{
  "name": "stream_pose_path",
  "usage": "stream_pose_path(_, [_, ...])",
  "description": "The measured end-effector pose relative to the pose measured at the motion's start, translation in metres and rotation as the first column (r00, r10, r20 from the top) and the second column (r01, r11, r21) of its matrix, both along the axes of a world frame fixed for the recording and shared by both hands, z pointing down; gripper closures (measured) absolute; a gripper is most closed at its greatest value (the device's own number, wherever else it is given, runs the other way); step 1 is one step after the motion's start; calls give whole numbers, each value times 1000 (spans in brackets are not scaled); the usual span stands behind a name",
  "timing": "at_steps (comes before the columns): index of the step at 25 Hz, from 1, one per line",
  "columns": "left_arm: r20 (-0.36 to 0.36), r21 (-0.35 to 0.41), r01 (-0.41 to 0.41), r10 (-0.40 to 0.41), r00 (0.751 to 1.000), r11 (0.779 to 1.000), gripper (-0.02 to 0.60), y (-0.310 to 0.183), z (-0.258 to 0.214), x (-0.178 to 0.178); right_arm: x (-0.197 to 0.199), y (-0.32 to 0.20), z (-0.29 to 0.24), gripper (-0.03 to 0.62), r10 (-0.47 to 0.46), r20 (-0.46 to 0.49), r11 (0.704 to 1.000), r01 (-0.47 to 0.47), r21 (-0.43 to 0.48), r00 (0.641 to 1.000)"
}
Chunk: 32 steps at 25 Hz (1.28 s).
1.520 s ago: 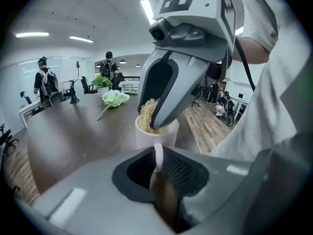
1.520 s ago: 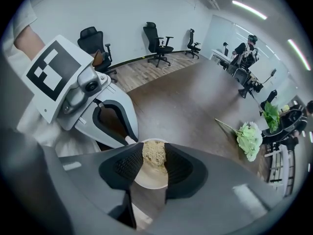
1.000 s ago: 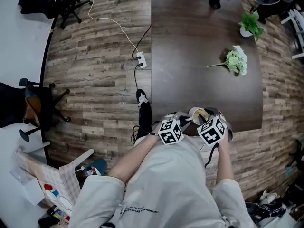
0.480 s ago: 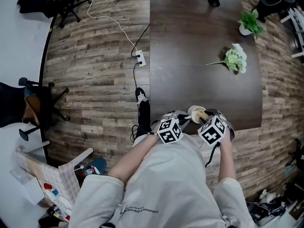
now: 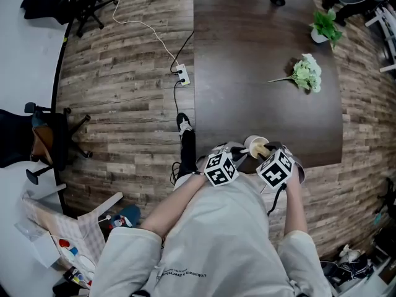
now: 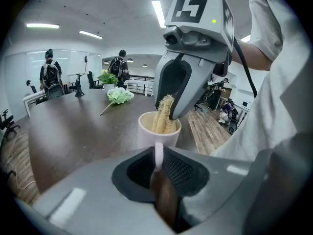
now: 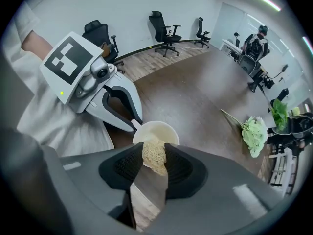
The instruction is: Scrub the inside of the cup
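Cup: the white ceramic cup (image 6: 146,131) stands upright, mouth up, low in the middle of the head view, at the near edge of the dark brown wooden counter (image 5: 260,54); its loop handle points back toward you.
Left gripper: your left gripper (image 6: 157,168) meets the cup from the left in the head view; its fingers (image 6: 188,173) are drawn narrow onto the handle, which stands pinched between the ribbed pads.
Right gripper: your right gripper (image 7: 154,163) hangs over the cup's right side; its fingers are closed on a tan fibrous loofah scrubber (image 6: 164,114).
Scrubber: its free end dips down through the cup's mouth and lies against the inner wall; its upper part sticks out above the rim.
Counter, far side: a pale green flower bunch with a thin stem (image 5: 306,74) lies in the upper right of the head view, well apart from the cup; a small green potted plant (image 5: 325,26) sits beyond it, near the corner.
Floor: a white power strip (image 5: 181,74) with its cord lies on the grey-brown plank floor (image 5: 124,104), left of the counter.
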<state>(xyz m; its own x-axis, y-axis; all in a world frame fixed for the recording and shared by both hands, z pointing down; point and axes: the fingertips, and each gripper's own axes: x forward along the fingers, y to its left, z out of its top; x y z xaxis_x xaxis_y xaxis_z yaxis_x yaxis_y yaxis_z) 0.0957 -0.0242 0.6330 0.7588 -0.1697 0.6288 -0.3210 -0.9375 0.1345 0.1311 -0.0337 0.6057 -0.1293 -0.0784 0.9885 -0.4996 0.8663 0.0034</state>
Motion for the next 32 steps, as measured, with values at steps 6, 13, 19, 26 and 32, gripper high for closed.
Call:
stream_pose_path(6, [16,19,-5,4,1000,1000,529,0,1,1,-8,-1,3,436,3,16,1000,-3,-1,1000])
stream_pose_path(13, [34,51,-17,15,999,999,520,-3,-1,-1,-26,-8,2,436,24,68,999,-25,27,997])
stream_pose_path(19, [27,46,-17,16,1000,999,520,-3,0,-2,-25,-17,13,437,124,111,990,-130,52,986])
stream_pose_path(26, [16,35,-29,29,999,999,528,2,-1,2,-15,-24,22,438,159,106,967,-177,182,981])
stream_pose_path(32, [23,30,-24,23,999,999,529,2,0,0,0,-15,33,438,34,-51,984,-25,178,998])
